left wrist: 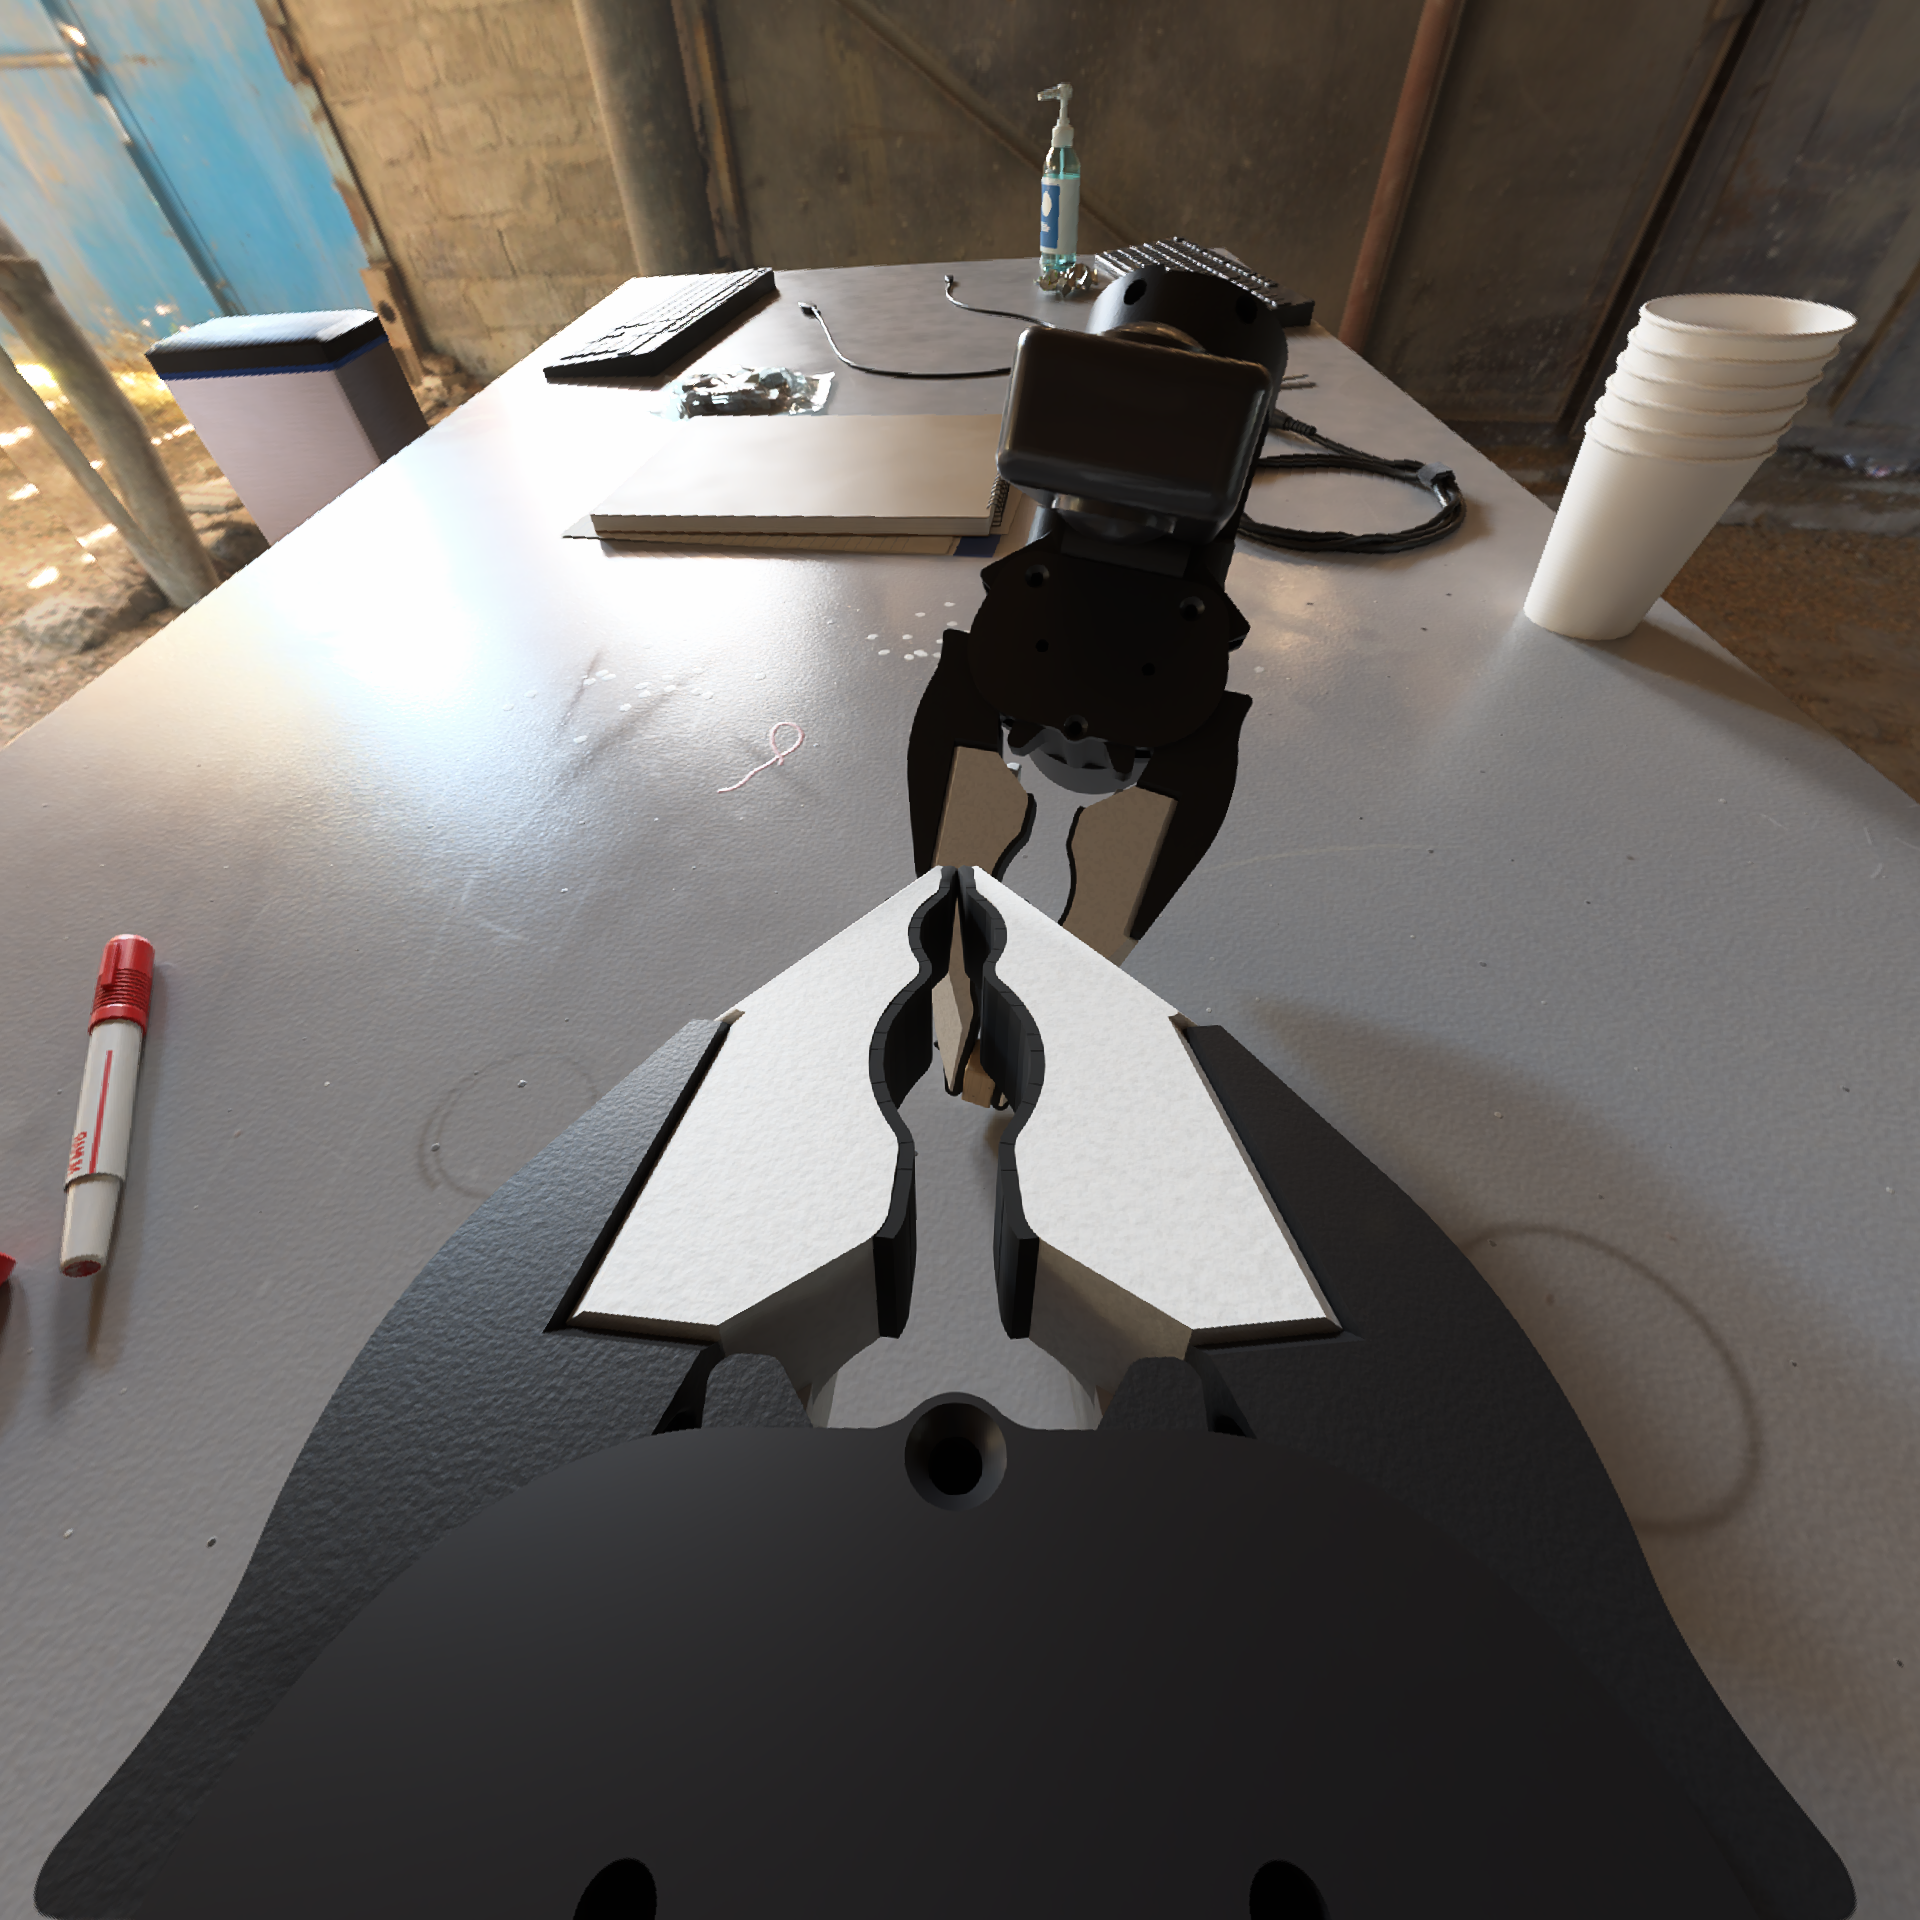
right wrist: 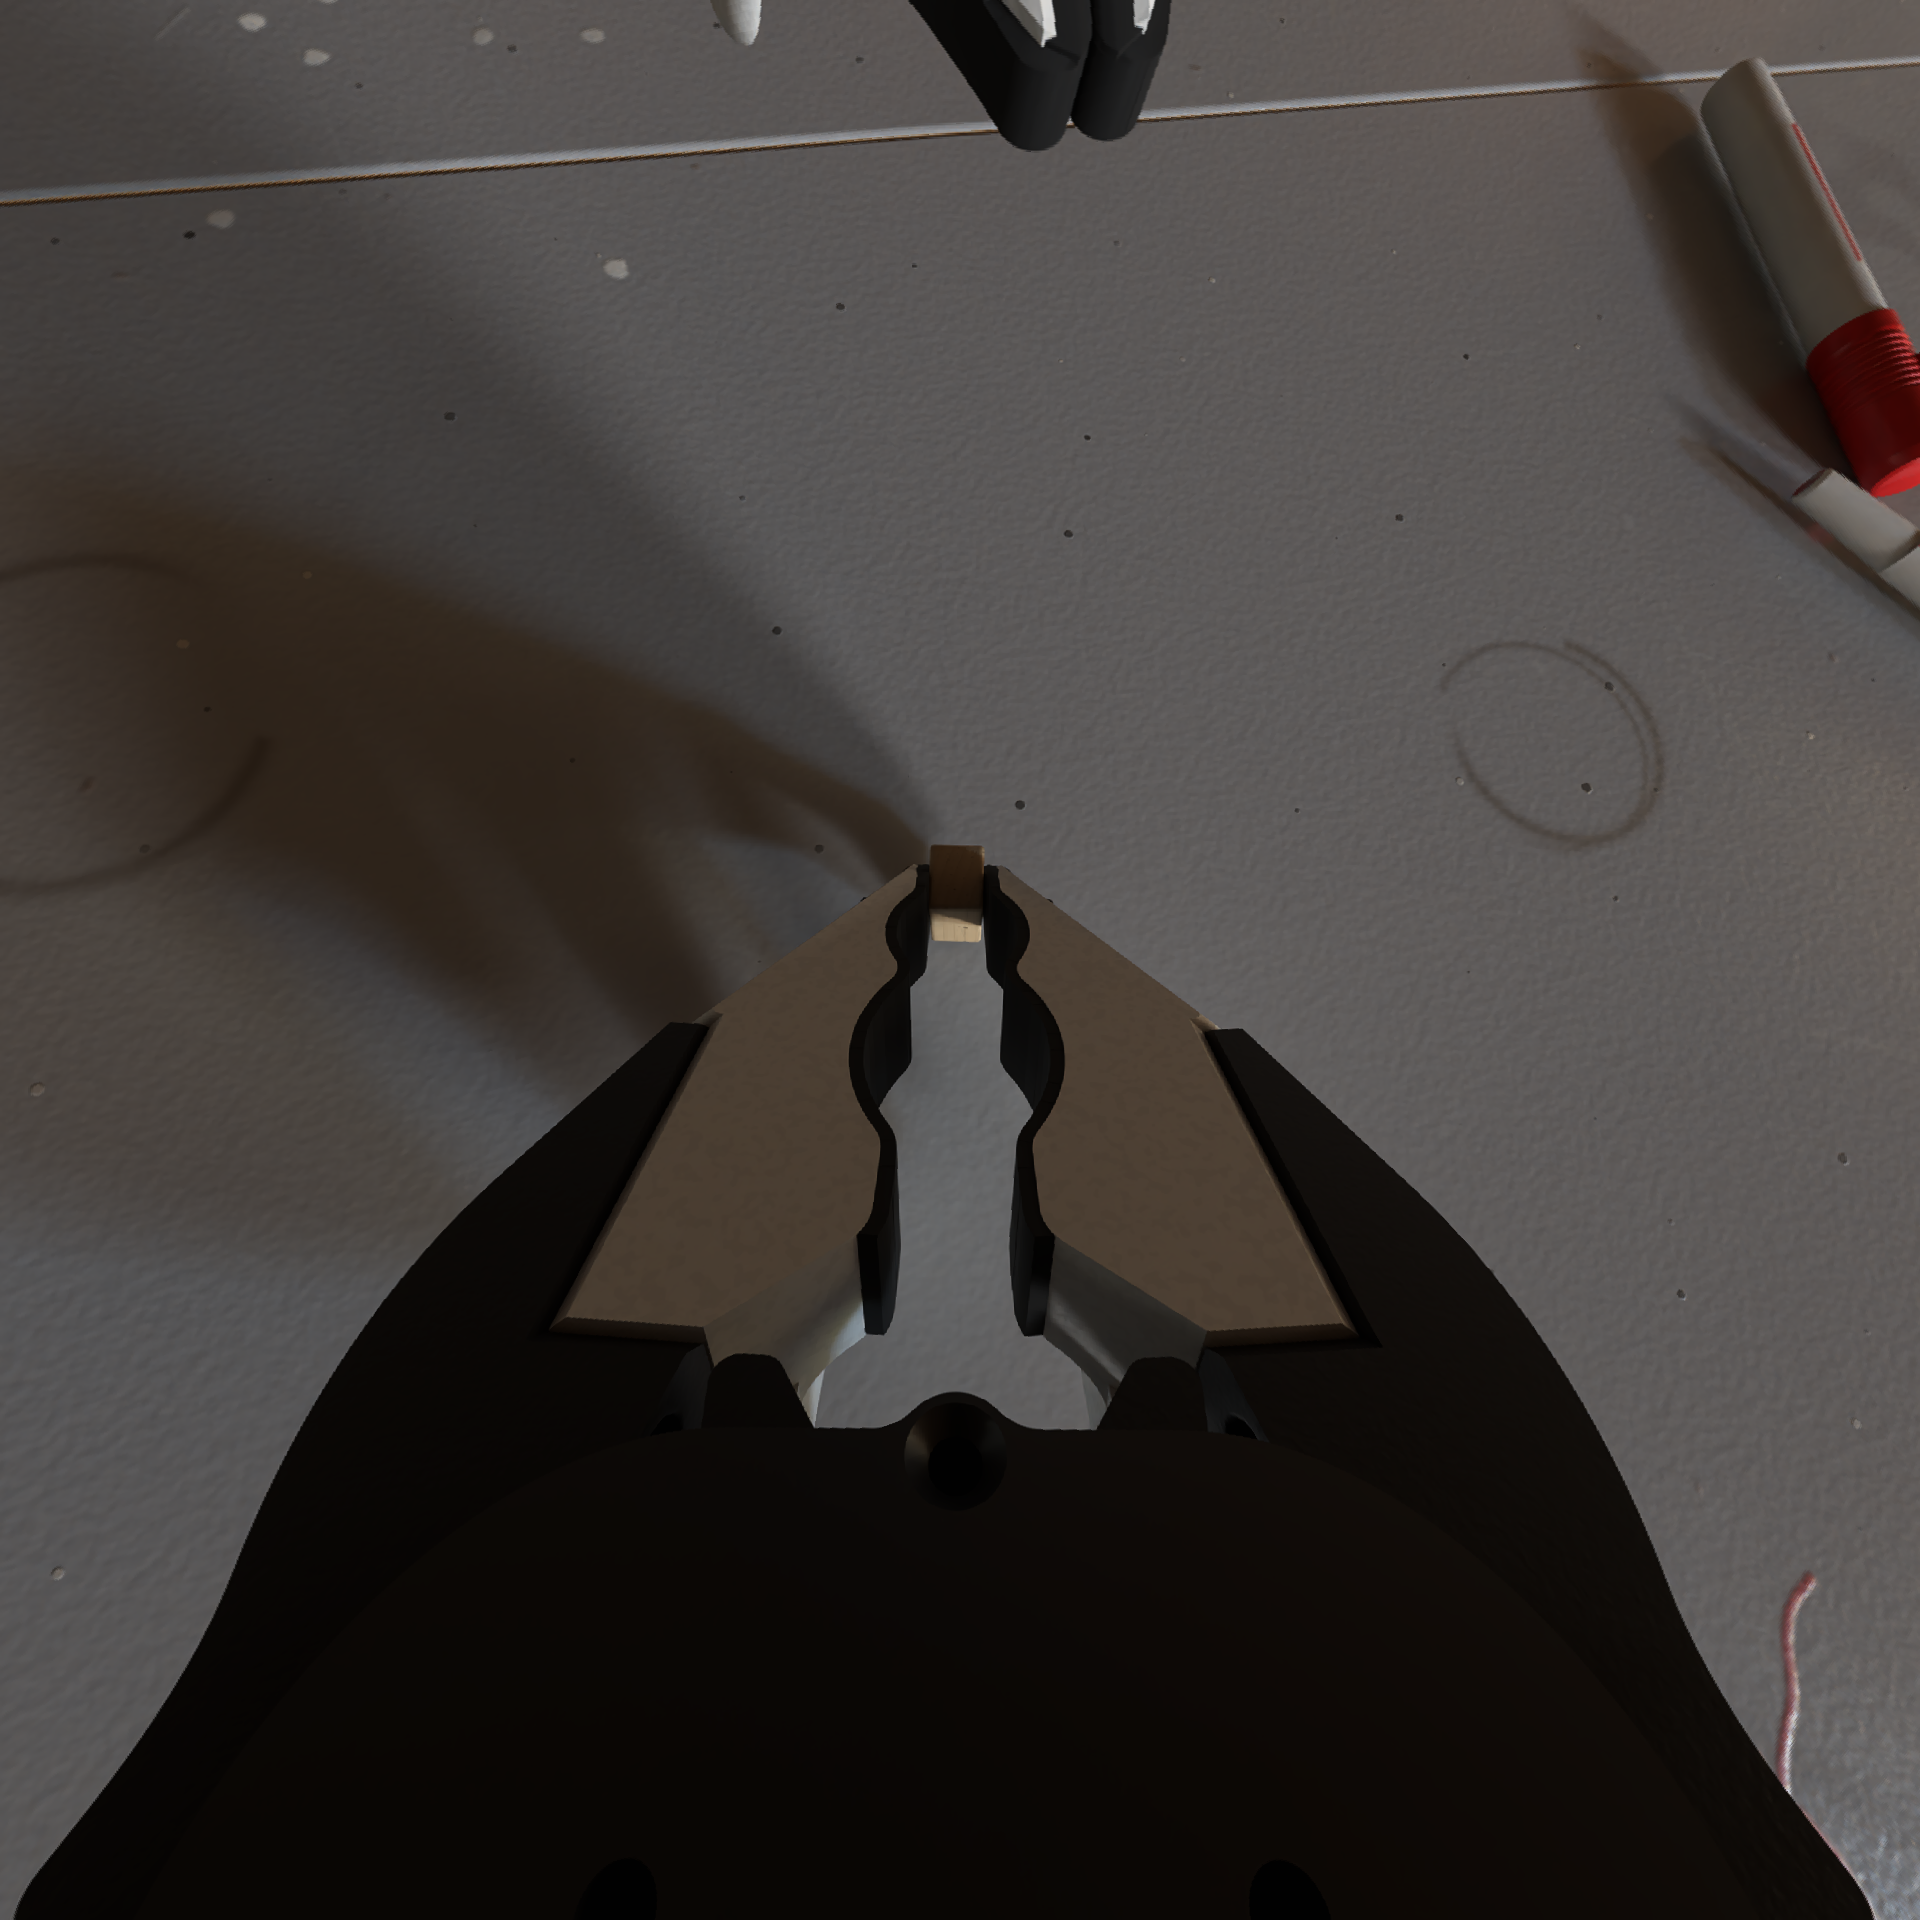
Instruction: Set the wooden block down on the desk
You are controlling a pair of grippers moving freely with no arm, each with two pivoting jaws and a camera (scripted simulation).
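Note:
My right gripper [right wrist: 956, 883] points down at the grey desk [right wrist: 1143, 520] and is shut on a small wooden block [right wrist: 956, 899] held at its fingertips. The block is at or just above the desk surface; I cannot tell whether it touches. In the left wrist view the right gripper [left wrist: 966, 1060] stands just beyond my left gripper [left wrist: 956, 881], and its tips and the block [left wrist: 977, 1089] show only through the gap between the left fingers. The left gripper is shut and empty, and hovers low over the desk. Its black fingertips [right wrist: 1039, 114] show at the top of the right wrist view.
A red-capped marker [left wrist: 104, 1101] lies on the desk to the left, also in the right wrist view [right wrist: 1829, 312]. A stack of paper cups [left wrist: 1662, 468] stands at the right edge. A notebook [left wrist: 810, 483], keyboard [left wrist: 665, 322], cables [left wrist: 1371, 509] and pump bottle [left wrist: 1058, 197] are farther back.

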